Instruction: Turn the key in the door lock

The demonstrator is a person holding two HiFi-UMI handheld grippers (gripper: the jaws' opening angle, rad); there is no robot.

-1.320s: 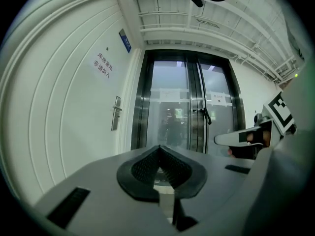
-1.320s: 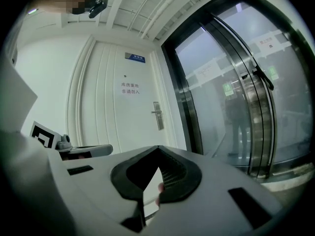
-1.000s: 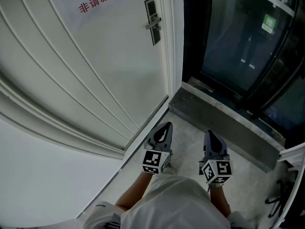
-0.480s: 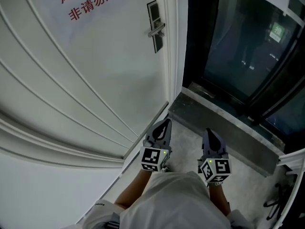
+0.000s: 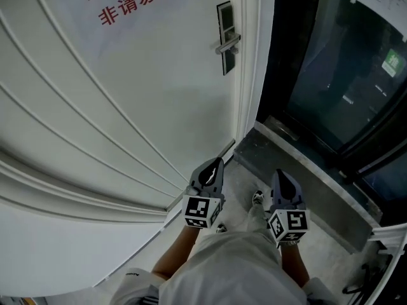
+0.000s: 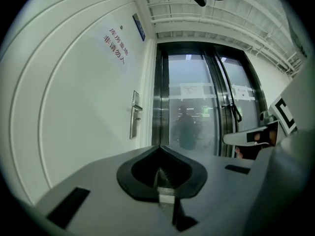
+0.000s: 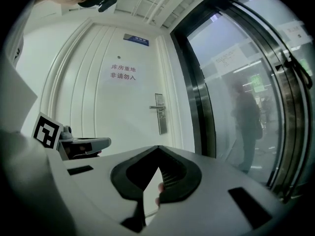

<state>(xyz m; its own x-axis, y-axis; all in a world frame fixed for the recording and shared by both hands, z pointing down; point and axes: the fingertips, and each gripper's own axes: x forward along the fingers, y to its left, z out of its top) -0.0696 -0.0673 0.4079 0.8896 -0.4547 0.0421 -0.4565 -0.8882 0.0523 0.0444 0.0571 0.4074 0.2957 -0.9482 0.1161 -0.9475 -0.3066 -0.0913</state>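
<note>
In the head view the red lettering [image 5: 127, 2] on the door [image 5: 159, 94] is cut off by the top edge. The lock plate [image 5: 225, 37] is too small to tell whether a key sits in it. Behind the glass [image 7: 221, 82] a dim figure [image 7: 246, 127] is blurred. The blue plaque [image 7: 136, 40] above the door is too small to read.

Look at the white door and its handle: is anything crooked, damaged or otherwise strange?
Nothing stands out. The white door looks closed and unmarked, and its lever handle sits level on the lock plate. Whether a key is in the lock is too small to tell.
</note>
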